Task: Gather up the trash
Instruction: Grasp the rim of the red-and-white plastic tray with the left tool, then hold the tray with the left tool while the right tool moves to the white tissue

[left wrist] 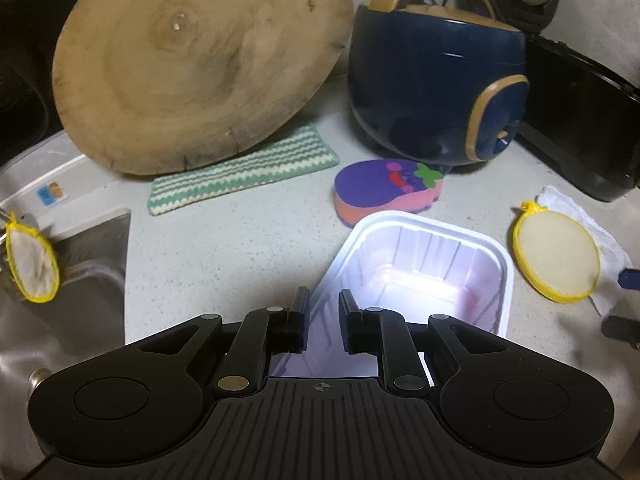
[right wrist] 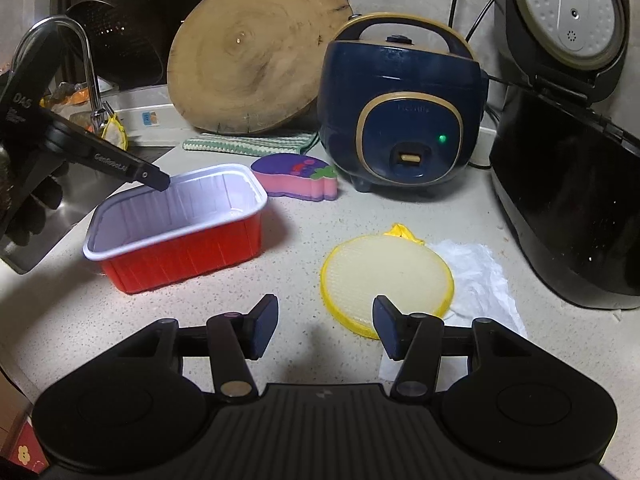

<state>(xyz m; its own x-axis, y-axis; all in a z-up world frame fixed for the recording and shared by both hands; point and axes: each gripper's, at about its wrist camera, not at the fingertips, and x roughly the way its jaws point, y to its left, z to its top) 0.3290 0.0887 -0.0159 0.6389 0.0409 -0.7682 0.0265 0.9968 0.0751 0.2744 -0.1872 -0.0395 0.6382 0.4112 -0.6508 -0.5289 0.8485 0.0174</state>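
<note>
Right wrist view — red tray (right wrist: 182, 248), white ribbed inside, on countertop (right wrist: 288, 256).

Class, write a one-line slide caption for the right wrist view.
Left claw at the red foil tray's white rim; open right claw hovers near the yellow-edged round scrubber.

A food tray (right wrist: 180, 236) sits upright on the speckled tabletop (right wrist: 312, 216). It is red outside, white inside, and nothing is in it. A crumpled white paper (right wrist: 480, 280) lies flat nearby, partly under a round yellow pad (right wrist: 384, 276).
</note>
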